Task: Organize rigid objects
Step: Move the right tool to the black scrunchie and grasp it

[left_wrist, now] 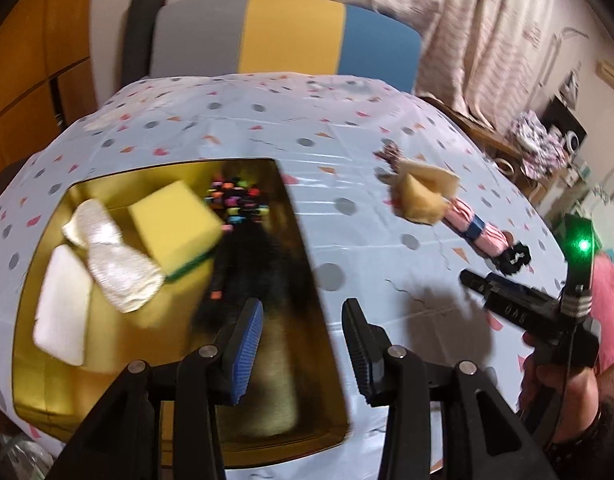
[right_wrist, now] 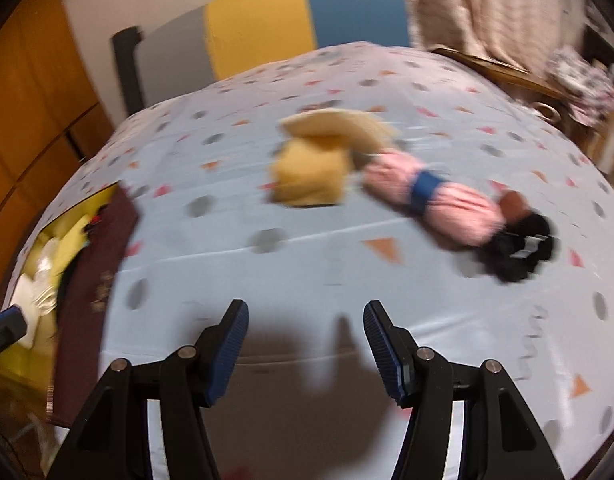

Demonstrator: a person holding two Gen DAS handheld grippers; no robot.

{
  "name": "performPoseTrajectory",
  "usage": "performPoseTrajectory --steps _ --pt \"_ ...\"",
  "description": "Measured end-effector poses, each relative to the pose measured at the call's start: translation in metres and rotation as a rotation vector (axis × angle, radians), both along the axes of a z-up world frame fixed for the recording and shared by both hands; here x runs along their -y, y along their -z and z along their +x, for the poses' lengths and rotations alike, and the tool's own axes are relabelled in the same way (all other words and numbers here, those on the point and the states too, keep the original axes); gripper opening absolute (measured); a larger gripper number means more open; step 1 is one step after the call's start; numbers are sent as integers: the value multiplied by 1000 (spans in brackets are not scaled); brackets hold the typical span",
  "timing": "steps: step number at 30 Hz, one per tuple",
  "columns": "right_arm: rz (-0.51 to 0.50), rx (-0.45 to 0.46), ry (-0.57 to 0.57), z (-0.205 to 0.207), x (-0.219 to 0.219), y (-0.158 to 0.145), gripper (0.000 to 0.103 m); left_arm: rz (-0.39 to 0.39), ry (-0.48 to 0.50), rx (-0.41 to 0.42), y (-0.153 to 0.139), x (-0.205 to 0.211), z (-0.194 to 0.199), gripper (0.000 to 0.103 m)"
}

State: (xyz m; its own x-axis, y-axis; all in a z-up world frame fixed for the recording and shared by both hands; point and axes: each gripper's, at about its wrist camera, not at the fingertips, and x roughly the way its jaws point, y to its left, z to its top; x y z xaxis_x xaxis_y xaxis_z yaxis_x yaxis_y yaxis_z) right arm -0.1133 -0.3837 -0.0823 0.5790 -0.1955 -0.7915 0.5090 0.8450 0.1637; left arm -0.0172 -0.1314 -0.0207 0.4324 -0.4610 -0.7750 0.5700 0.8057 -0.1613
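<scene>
A gold box [left_wrist: 47,368] sits on the table at the left and holds a yellow sponge [left_wrist: 173,222], a white pad [left_wrist: 61,306], a silvery cloth [left_wrist: 115,264] and a black brush with coloured beads [left_wrist: 235,220]. My left gripper [left_wrist: 303,346] is open and empty over the box's right edge. On the table lie a tan sponge [right_wrist: 309,178], a beige piece [right_wrist: 339,128], a pink rolled item with a blue band [right_wrist: 439,200] and a black scrunchie [right_wrist: 519,252]. My right gripper [right_wrist: 305,344] is open and empty, in front of them.
The table wears a light blue spotted cloth [right_wrist: 347,280]. A grey, yellow and blue chair back [left_wrist: 291,36] stands behind it, with a curtain [left_wrist: 479,32] and a cluttered shelf [left_wrist: 543,144] to the right. Wooden cabinets [left_wrist: 31,60] stand at left.
</scene>
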Motion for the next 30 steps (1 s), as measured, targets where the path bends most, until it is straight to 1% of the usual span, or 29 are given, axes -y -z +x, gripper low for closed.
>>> performPoseTrajectory --steps 4,7,10,12,13,15,16,17,19,20,21,24,27,30 --pt "-18 37 132 -26 48 -12 61 8 45 -19 1 24 -8 41" --pt "-61 53 226 -42 83 -21 61 17 68 -25 2 38 -15 41" --pt "-77 49 281 -47 114 -19 61 29 89 -28 3 51 -21 41" --pt "-69 33 296 -47 132 -10 60 34 100 -37 4 59 -24 41" --pt "-55 23 297 -46 138 -5 59 34 103 -42 5 62 -25 41" --pt "-4 24 293 -43 148 6 47 38 112 -47 5 69 -28 41" --pt "18 32 293 -43 151 10 45 43 115 -45 6 72 -29 41" --pt "37 41 292 -45 151 15 41 47 119 -43 6 76 -30 41" --pt "70 58 275 -46 150 23 30 54 128 -44 7 83 -32 41" --pt "73 59 267 -46 146 26 19 59 131 -46 7 87 -33 41" --pt "66 58 259 -47 144 28 12 62 135 -48 8 92 -33 41" --pt "57 83 253 -58 137 30 9 66 140 -62 10 108 -31 41" --pt "70 117 276 -73 138 31 9 63 142 -82 12 130 -29 41" --pt "44 136 301 -86 140 31 9 32 138 -135 18 156 -24 45"
